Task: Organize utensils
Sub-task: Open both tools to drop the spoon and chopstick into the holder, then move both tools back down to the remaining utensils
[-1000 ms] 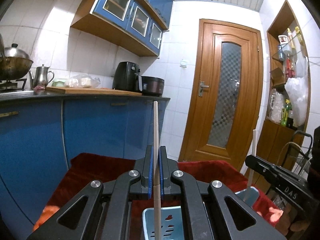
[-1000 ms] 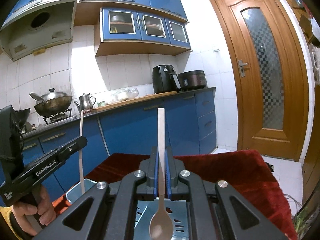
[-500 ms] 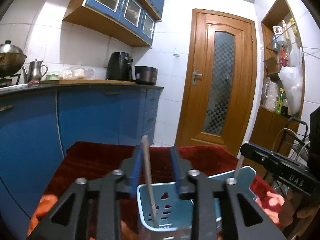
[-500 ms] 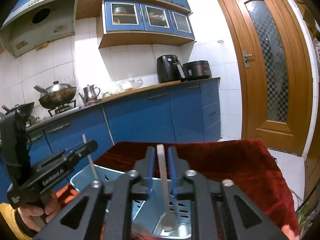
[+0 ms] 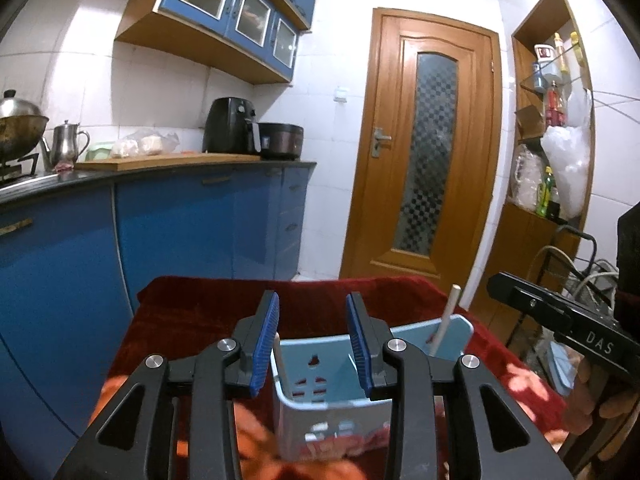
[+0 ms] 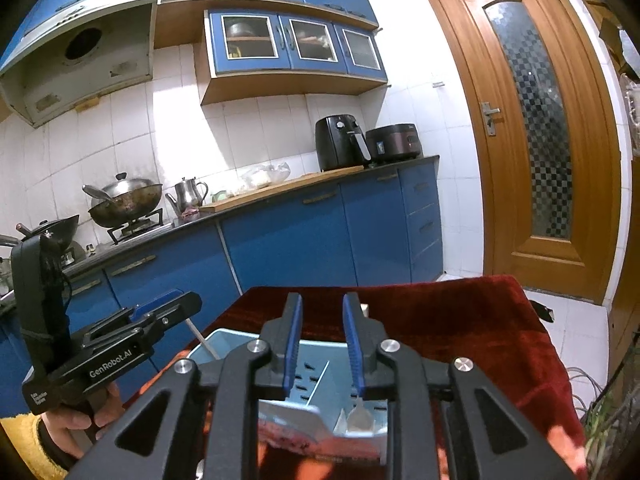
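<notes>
Now both your grippers stand with fingers apart and nothing between them: left gripper (image 5: pixel 313 338) and right gripper (image 6: pixel 321 343) each sit low in the frame's centre over the blue caddy (image 5: pixel 320 390). Its stick (image 5: pixel 443 322) and spoon (image 6: pixel 357 414) rest inside, on the red cloth (image 6: pixel 460 320).

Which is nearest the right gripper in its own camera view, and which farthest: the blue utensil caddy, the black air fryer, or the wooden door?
1. Blue utensil caddy, just below the right gripper.
2. Black air fryer, on the counter beyond.
3. Wooden door, far right.
</notes>
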The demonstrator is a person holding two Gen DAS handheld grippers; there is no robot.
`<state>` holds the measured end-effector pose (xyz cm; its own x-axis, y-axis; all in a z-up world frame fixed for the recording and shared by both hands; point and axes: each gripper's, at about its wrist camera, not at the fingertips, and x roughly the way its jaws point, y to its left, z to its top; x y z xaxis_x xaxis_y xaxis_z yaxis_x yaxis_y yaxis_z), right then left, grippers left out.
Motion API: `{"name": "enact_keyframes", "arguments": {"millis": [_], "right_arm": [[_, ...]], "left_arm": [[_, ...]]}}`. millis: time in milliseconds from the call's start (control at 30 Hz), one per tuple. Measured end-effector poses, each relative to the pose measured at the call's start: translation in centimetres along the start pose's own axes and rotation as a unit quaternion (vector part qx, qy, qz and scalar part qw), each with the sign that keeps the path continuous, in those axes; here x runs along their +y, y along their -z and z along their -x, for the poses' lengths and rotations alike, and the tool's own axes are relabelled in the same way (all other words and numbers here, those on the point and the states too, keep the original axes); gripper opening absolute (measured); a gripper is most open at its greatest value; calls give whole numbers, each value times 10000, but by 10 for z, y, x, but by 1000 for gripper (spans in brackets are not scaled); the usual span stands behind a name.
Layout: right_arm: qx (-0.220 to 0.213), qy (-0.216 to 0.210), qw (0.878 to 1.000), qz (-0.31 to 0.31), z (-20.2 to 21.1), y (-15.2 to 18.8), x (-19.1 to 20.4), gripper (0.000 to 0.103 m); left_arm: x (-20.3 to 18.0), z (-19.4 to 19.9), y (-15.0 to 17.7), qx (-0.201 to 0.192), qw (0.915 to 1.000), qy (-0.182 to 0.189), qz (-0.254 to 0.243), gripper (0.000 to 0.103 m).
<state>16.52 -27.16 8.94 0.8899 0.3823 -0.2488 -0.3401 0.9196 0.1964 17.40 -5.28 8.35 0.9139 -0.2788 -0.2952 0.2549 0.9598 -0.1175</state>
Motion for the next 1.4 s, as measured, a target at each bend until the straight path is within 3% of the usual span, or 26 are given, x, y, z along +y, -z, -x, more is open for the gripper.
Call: {"name": "enact_keyframes", "arguments": {"millis": [433, 733, 1033, 1400], "right_arm": [[255, -17, 9997, -56, 47, 1, 18, 24], [788, 34, 9968, -123, 67, 16, 27, 24], [1433, 17, 9885, -476, 79, 46, 23, 24], [2118, 119, 9755, -580, 79, 86, 20, 24]], "left_arm": [[-4, 45, 6, 456, 9989, 47, -55, 35], [-2, 65, 21, 881, 9961, -35, -58, 35], [-3, 75, 51, 1656, 9862, -70, -48, 35], [-6, 73, 87, 2335, 9723, -87, -42, 35]]}}
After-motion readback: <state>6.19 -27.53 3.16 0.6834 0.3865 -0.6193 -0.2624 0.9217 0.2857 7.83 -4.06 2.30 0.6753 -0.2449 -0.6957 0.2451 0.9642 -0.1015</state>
